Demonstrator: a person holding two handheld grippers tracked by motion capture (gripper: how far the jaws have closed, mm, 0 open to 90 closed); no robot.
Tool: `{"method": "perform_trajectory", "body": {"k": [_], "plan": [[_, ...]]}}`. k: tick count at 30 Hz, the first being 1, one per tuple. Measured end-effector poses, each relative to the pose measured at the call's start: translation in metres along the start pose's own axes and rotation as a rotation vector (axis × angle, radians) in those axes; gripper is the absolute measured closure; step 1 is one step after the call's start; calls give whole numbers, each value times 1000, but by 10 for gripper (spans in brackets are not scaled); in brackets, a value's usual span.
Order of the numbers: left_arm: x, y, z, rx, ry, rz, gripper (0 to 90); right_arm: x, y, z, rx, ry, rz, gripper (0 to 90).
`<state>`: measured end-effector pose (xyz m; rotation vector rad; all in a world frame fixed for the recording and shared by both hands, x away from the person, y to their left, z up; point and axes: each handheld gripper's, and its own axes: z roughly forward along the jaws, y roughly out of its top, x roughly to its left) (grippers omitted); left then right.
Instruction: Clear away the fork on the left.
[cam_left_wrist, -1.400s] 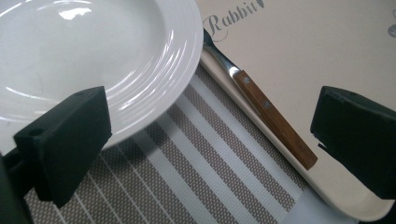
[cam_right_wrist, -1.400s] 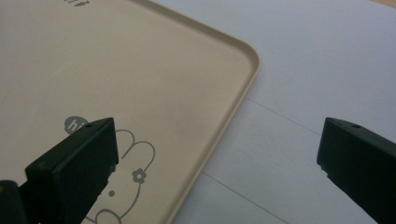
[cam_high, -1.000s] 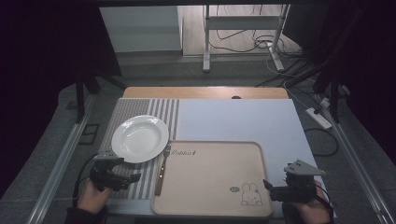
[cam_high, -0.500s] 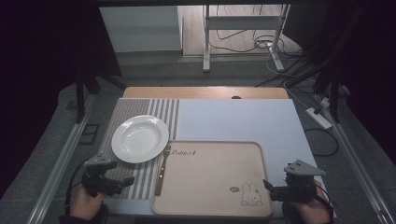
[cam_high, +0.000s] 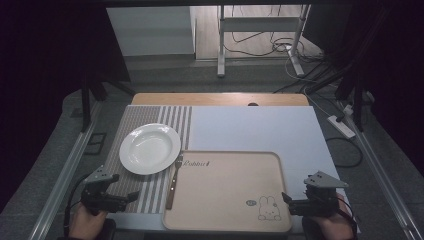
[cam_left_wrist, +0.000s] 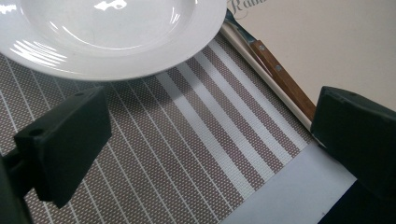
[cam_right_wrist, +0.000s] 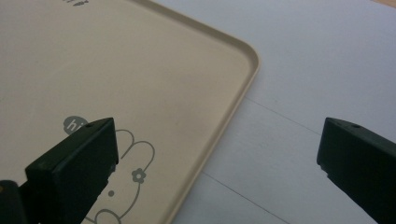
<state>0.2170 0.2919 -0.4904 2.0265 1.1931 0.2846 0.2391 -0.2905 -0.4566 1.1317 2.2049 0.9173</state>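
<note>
A white plate (cam_high: 150, 148) sits on a brown striped placemat (cam_high: 150, 192) at the left. A wooden-handled fork (cam_high: 172, 184) lies between the placemat and a beige tray (cam_high: 225, 175) with a rabbit print. My left gripper (cam_high: 131, 196) hovers open over the placemat's near left corner, below the plate. In the left gripper view its jaws (cam_left_wrist: 210, 121) stand wide apart, with the plate (cam_left_wrist: 107, 32) ahead and the fork handle (cam_left_wrist: 280, 77) to the right. My right gripper (cam_high: 286, 200) is open at the tray's near right corner. Its own view (cam_right_wrist: 217, 135) shows the tray rim (cam_right_wrist: 243, 88) between the jaws.
A pale blue-white mat (cam_high: 250, 127) covers the table beyond the tray, with a wooden strip (cam_high: 220, 99) at its far edge. Metal rails (cam_high: 65, 170) run down both sides. Cables and a power strip (cam_high: 342, 126) lie on the floor to the right.
My left gripper has drawn back from near the plate toward the near left edge of the placemat. The right gripper has stayed put.
</note>
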Motion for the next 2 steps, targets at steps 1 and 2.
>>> {"method": "perform_trajectory", "body": {"k": [1,2], "plan": [[0,0,0,2,-1,-1,0,0,0,0,1,0,-1,0],[0,1,1,3,-2,-2,0,0,0,0,2,-1,-3,0]]}}
